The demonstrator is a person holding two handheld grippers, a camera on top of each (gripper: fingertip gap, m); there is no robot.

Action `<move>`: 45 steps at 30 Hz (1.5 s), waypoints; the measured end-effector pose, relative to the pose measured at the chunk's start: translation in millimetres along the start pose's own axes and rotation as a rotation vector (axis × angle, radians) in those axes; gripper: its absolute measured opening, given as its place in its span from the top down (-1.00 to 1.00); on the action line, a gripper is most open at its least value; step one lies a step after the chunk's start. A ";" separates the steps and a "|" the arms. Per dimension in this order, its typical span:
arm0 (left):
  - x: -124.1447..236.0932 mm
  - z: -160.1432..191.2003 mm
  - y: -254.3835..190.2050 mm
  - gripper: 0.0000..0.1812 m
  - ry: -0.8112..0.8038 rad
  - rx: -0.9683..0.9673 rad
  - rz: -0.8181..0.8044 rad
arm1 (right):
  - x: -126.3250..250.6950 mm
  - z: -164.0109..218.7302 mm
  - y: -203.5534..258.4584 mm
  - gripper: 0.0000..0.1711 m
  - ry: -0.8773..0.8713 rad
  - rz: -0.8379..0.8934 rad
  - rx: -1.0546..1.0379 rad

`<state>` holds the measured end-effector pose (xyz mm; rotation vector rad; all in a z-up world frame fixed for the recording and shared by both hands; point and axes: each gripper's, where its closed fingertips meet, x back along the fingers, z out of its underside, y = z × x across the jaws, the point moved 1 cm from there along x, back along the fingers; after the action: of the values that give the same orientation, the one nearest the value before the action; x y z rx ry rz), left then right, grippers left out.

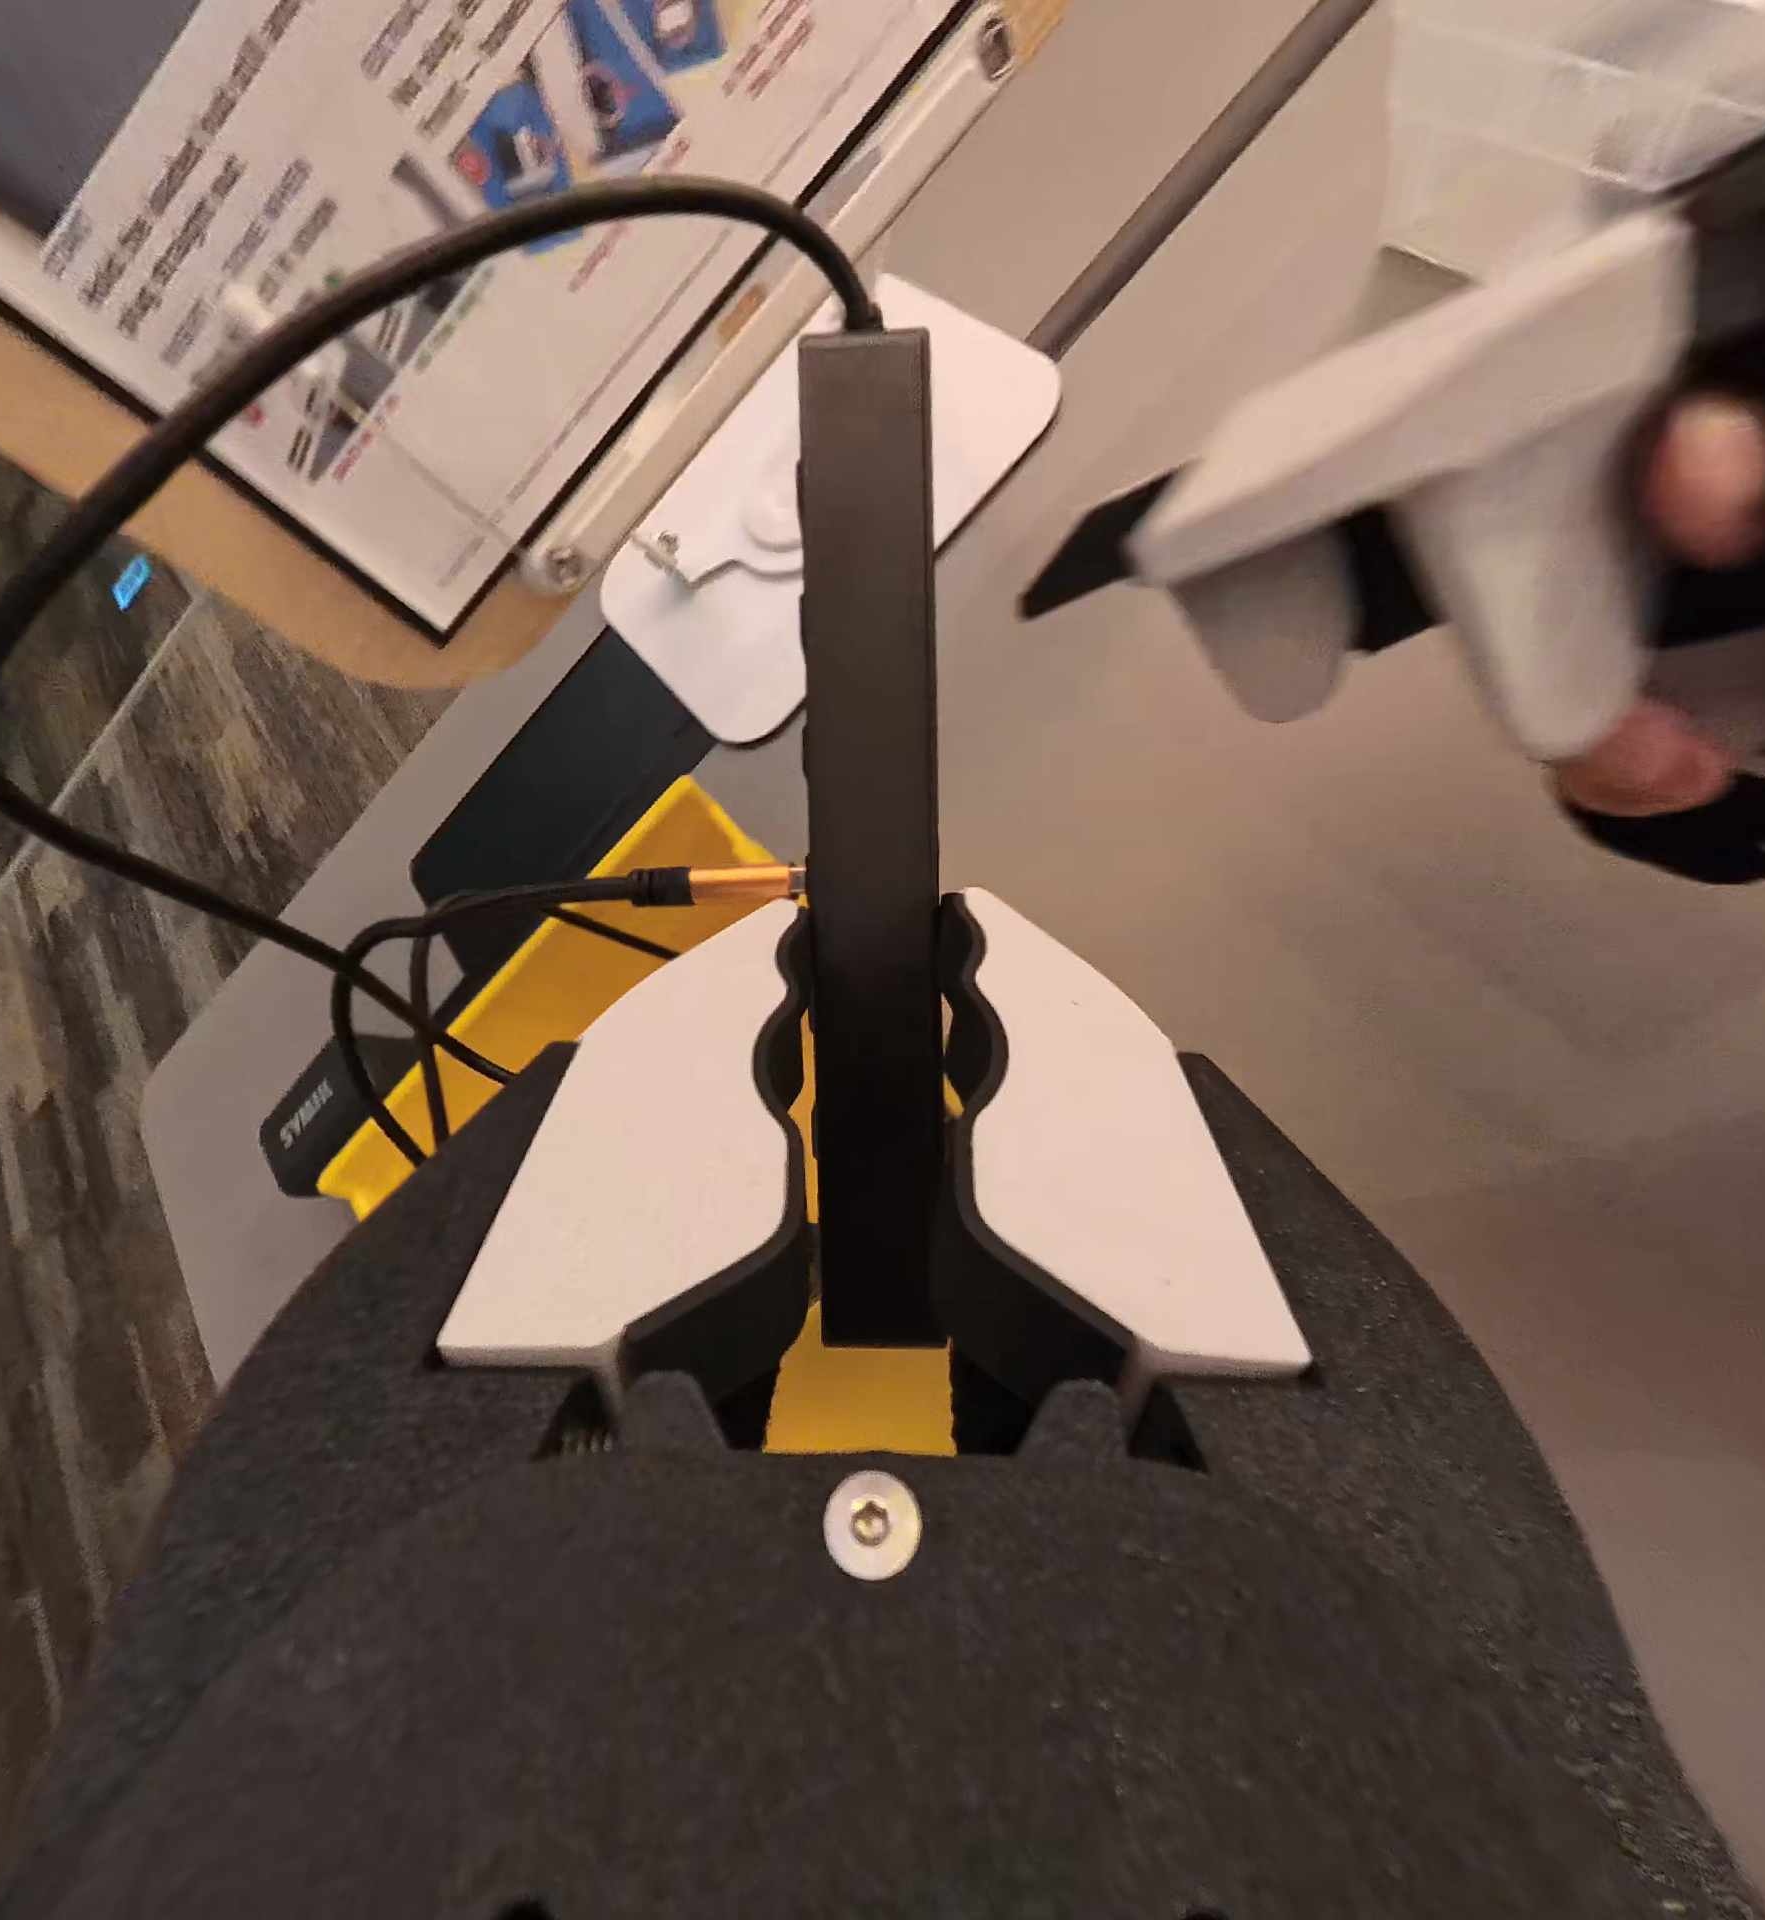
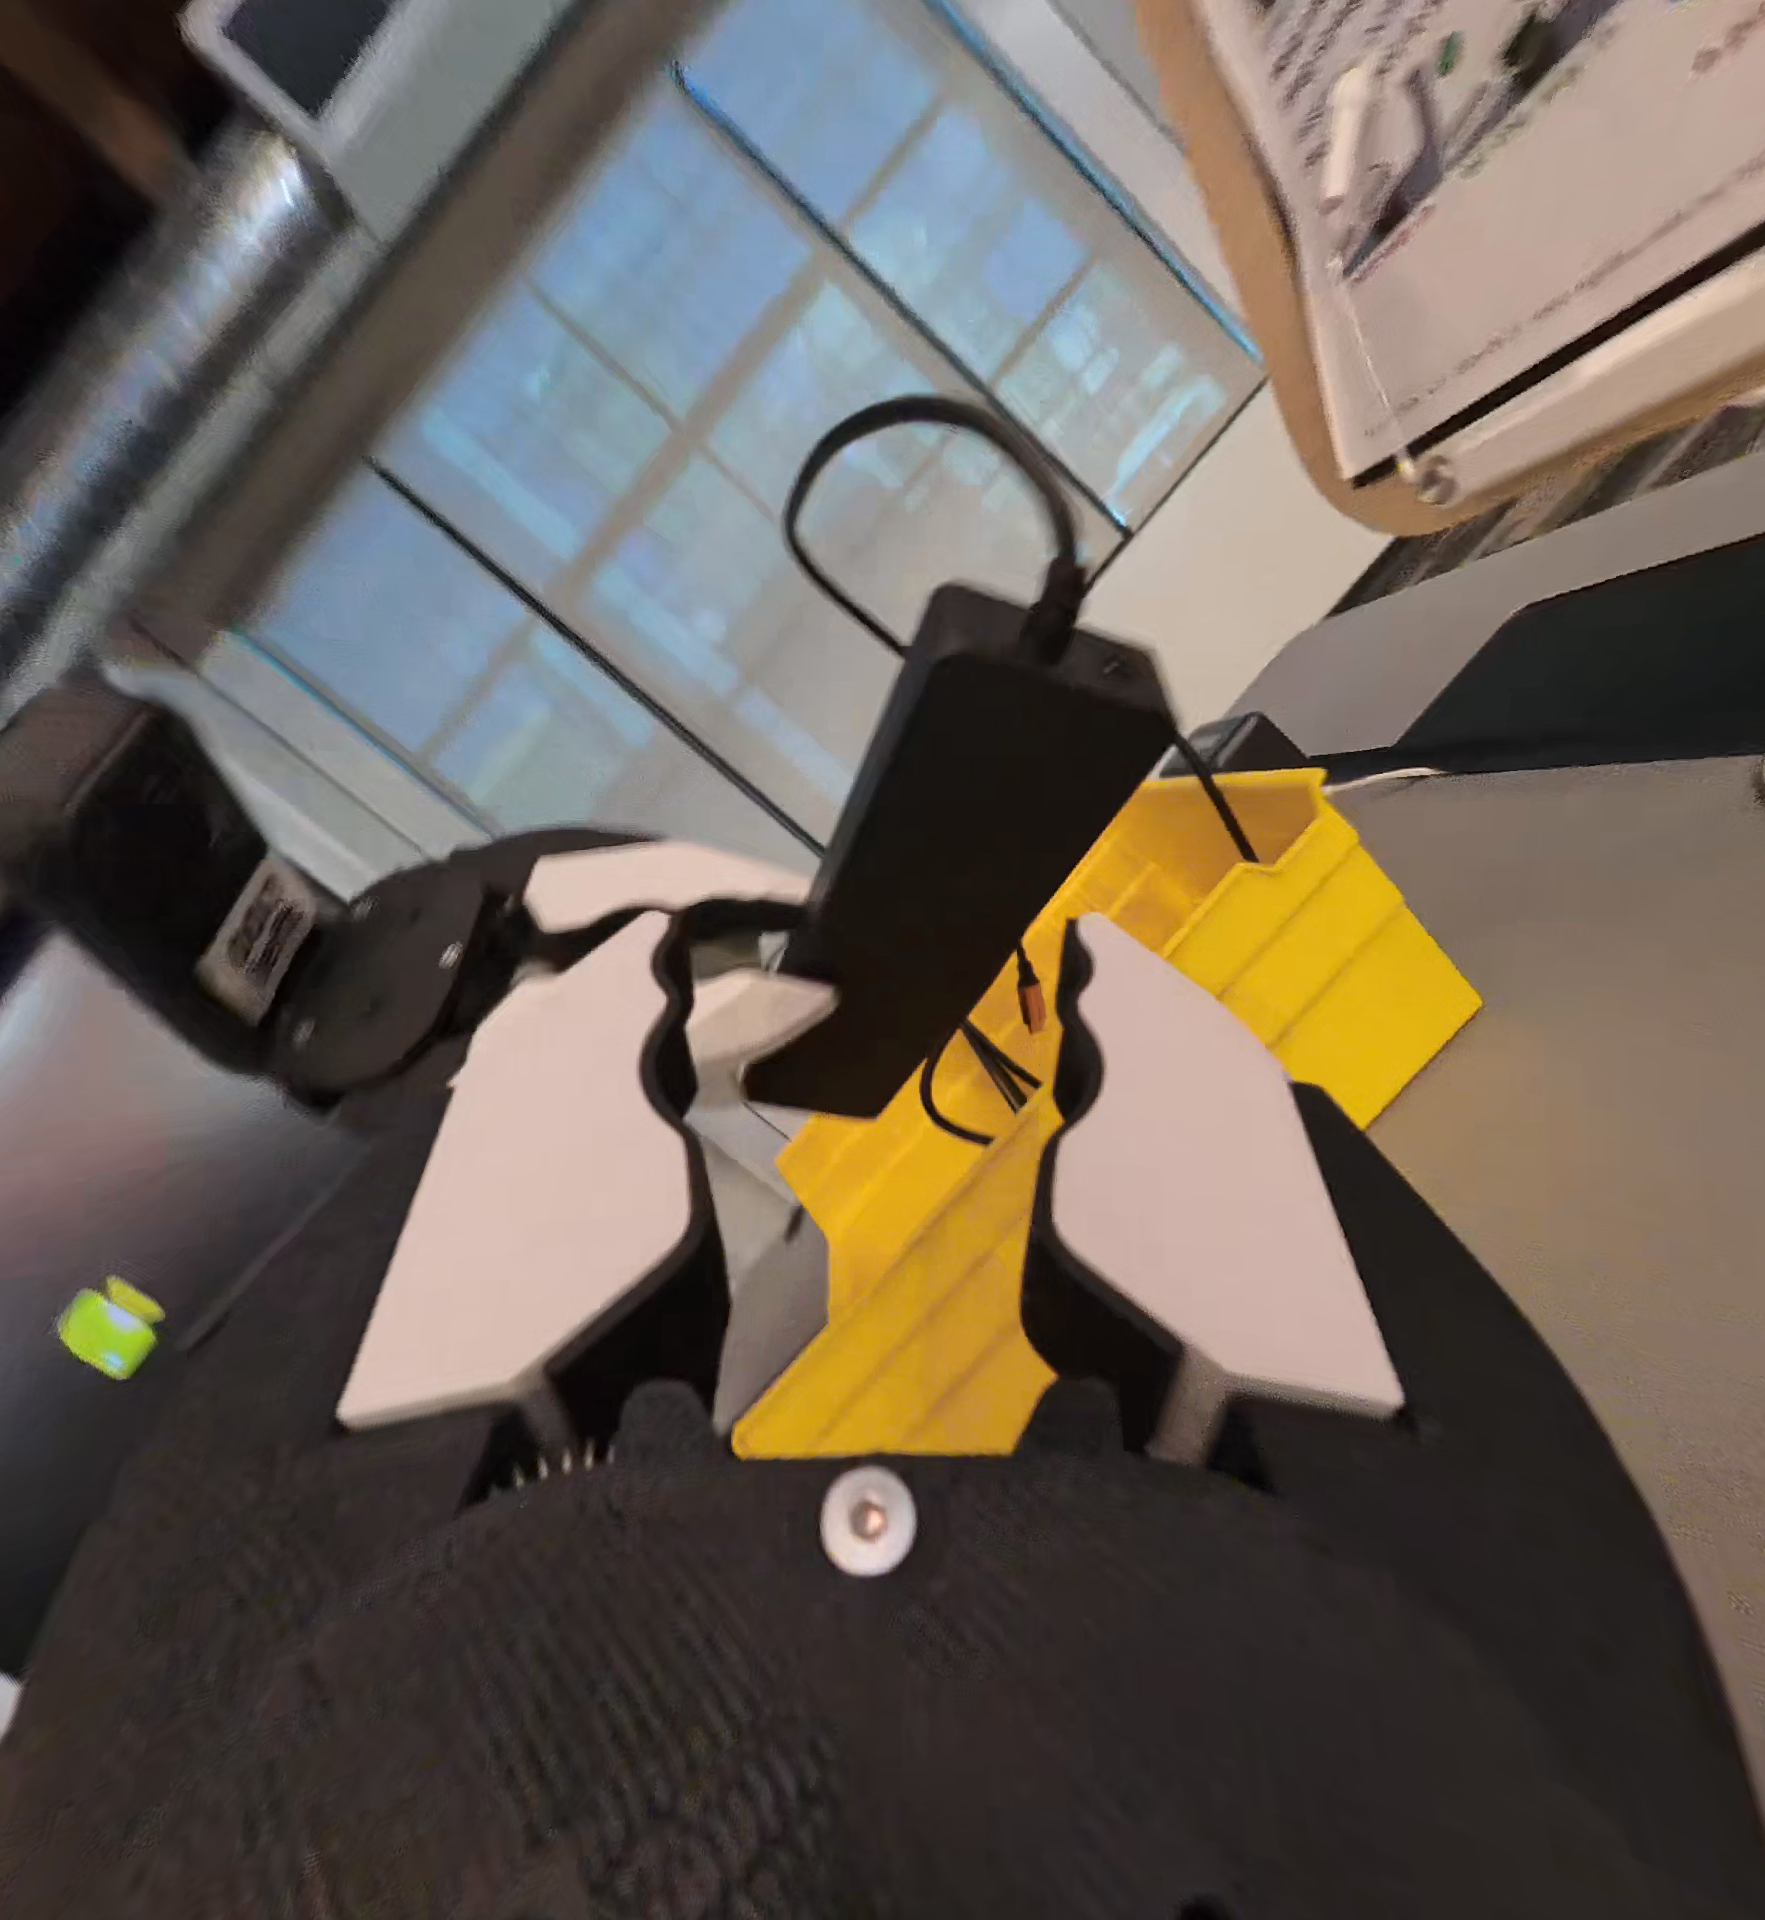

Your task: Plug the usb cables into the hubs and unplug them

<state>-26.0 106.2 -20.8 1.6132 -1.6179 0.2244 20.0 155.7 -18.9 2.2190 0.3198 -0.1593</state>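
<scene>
Hub (image 1: 873,831) in left tool (image 1: 873,925), cables in yellow bin (image 2: 1304,935)

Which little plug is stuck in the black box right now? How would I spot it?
Find the long black rectangular hub that the left gripper pinches upright above the yellow plastic bin. Look at the hub's side just above the left finger: a short plug with a shiny orange-copper metal sleeve goes in there. The other thin black cable enters the hub's far end and has no orange.
</scene>
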 end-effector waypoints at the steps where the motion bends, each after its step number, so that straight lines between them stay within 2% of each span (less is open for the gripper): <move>1: 1.6 -5.0 -7.3 0.75 -0.003 -0.023 0.007 | 0.5 -4.2 -4.4 0.16 -0.029 -0.001 -0.030; 5: 4.7 -26.0 -35.0 0.75 -0.045 -0.102 0.026 | 4.8 -10.0 -8.9 0.09 -0.069 -0.011 -0.090; 7: 3.6 -32.0 -47.1 0.75 -0.049 -0.120 0.043 | 8.2 -12.3 -0.8 0.33 -0.072 -0.066 -0.140; 8: 2.7 -30.9 -50.0 0.75 -0.030 -0.124 0.036 | 11.7 -15.3 1.8 0.36 -0.089 -0.084 -0.151; 12: 13.1 -43.6 -59.9 0.73 -0.132 -0.105 0.074 | 23.6 -26.5 13.4 0.36 -0.081 -0.116 -0.071; 15: 38.8 -47.8 -51.7 0.59 -0.210 -0.006 0.103 | 34.6 -43.5 33.0 0.36 -0.072 -0.125 0.055; 19: 70.9 -45.6 -53.0 0.52 -0.327 0.156 0.322 | 53.8 -64.8 66.3 0.37 -0.037 -0.169 0.187; 22: 90.1 -53.4 -73.2 0.54 -0.422 0.257 0.643 | 66.0 -71.5 87.5 0.37 0.024 -0.238 0.202; 24: 100.1 -54.8 -88.1 0.60 -0.426 0.247 0.807 | 72.0 -72.9 97.4 0.37 0.058 -0.280 0.185; 26: 106.1 -55.4 -101.7 0.60 -0.439 0.191 0.883 | 76.9 -73.7 108.0 0.37 0.072 -0.324 0.182; 30: 100.6 -60.4 -121.6 0.58 -0.412 0.164 0.919 | 86.4 -79.7 128.1 0.37 0.059 -0.398 0.180; 35: 91.8 -54.3 -156.8 0.58 -0.313 0.060 0.934 | 97.7 -85.7 136.9 0.37 0.070 -0.385 0.213; 38: 77.7 -67.7 -160.7 0.56 -0.361 0.082 0.890 | 103.6 -88.8 146.7 0.37 0.060 -0.407 0.213; 42: 73.8 -89.4 -174.8 0.53 -0.478 0.190 1.039 | 107.4 -89.2 152.1 0.37 0.058 -0.400 0.239; 45: 71.4 -90.8 -185.1 0.53 -0.475 0.192 1.094 | 109.9 -93.5 146.8 0.37 0.043 -0.393 0.213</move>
<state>188.7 80.7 7.6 0.7537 -2.8000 0.5929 167.3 161.1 124.8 2.3479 0.7943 -0.3718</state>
